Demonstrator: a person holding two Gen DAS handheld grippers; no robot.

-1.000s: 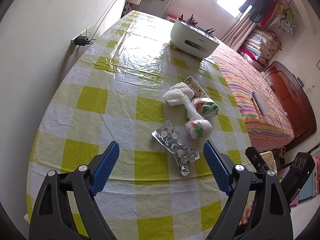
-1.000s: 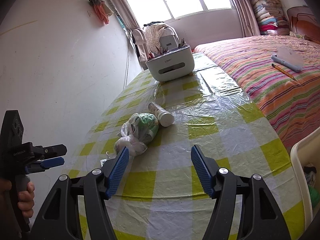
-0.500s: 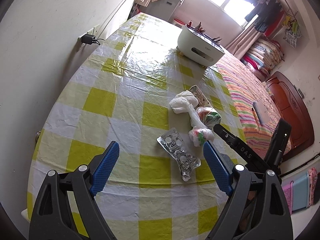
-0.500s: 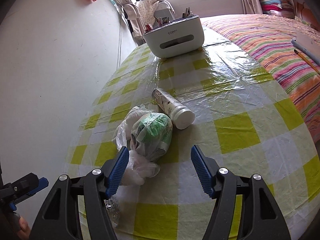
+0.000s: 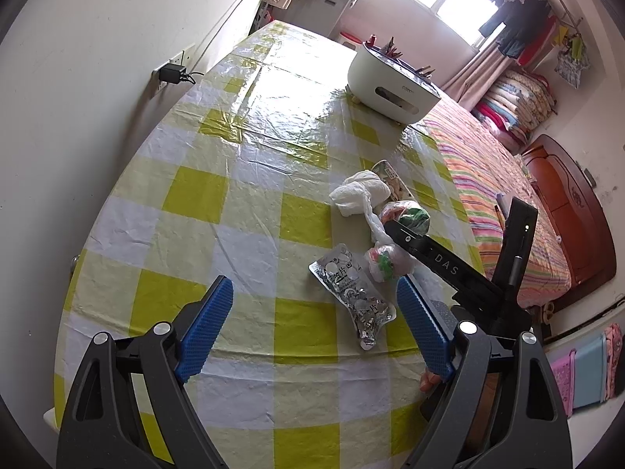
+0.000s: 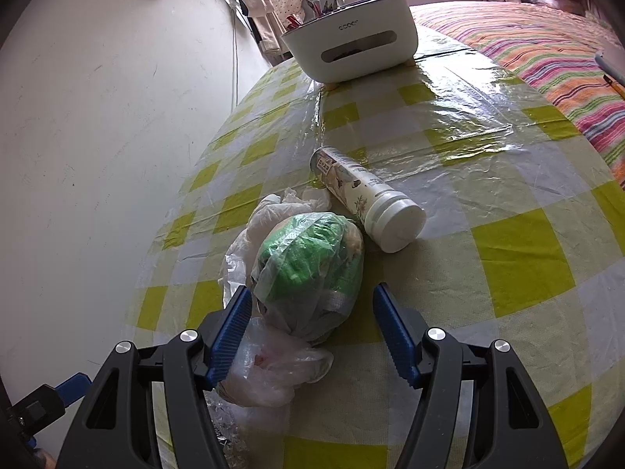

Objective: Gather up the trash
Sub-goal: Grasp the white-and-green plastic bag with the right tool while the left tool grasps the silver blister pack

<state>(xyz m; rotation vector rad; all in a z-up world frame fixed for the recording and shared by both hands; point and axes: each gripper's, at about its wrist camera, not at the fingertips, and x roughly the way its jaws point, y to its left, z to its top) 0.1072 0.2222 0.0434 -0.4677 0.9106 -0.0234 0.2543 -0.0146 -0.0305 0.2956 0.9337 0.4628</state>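
Trash lies on the yellow-checked table (image 5: pixel 250 203). A green bundle in clear plastic (image 6: pixel 308 269) sits between the pads of my open right gripper (image 6: pixel 312 332); it also shows in the left wrist view (image 5: pixel 410 215). A crumpled clear bag (image 6: pixel 269 367) lies below it. A white bottle (image 6: pixel 367 203) lies on its side just beyond. A crumpled white tissue (image 5: pixel 359 191), a small bagged wad (image 5: pixel 384 264) and a silver blister pack (image 5: pixel 351 297) lie ahead of my open, empty left gripper (image 5: pixel 314 336), which hovers above the table.
A white organizer box with pencils (image 6: pixel 351 47) stands at the far end of the table (image 5: pixel 390 82). A striped bed (image 5: pixel 508 203) runs along the right side. A wall with a plugged socket (image 5: pixel 172 74) is on the left.
My right gripper has moved forward and down until its pads flank the green bundle. My left gripper has risen and pulled back a little.
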